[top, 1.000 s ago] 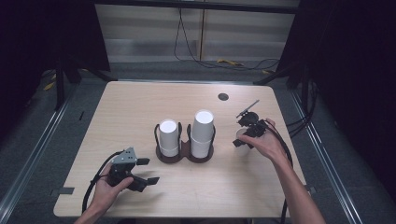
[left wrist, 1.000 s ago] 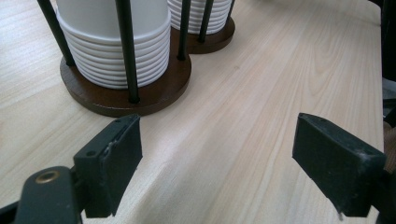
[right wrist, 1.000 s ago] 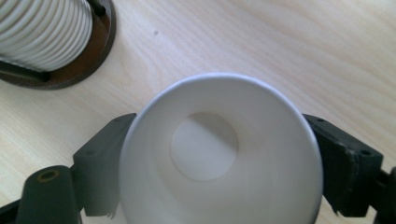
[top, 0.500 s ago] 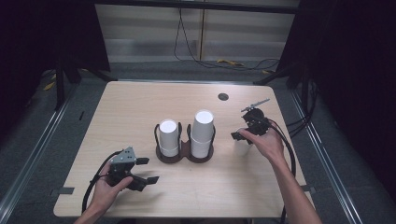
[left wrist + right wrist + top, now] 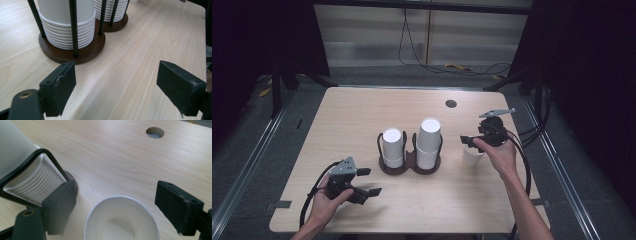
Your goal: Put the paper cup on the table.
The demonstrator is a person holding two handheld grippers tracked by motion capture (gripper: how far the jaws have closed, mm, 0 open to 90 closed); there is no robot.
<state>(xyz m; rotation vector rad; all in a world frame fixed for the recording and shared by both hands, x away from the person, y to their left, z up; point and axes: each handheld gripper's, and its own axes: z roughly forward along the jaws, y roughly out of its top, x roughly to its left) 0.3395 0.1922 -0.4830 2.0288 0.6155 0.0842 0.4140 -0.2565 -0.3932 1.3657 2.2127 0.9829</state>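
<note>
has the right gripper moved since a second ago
Yes. In the high view the right gripper has drifted away from the cup holder toward the table's right edge, jaws closing slightly, apart above the loose paper cup.

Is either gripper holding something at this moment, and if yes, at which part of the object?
Nothing is held. The right gripper, whose jaws have just been closing, stands open above the single white paper cup without touching its rim. The left gripper is open over bare table.

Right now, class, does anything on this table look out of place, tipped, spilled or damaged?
Only mildly: one paper cup stands upright alone beside the holder, below the right gripper. Both stacks sit straight; nothing is spilled or damaged.
</note>
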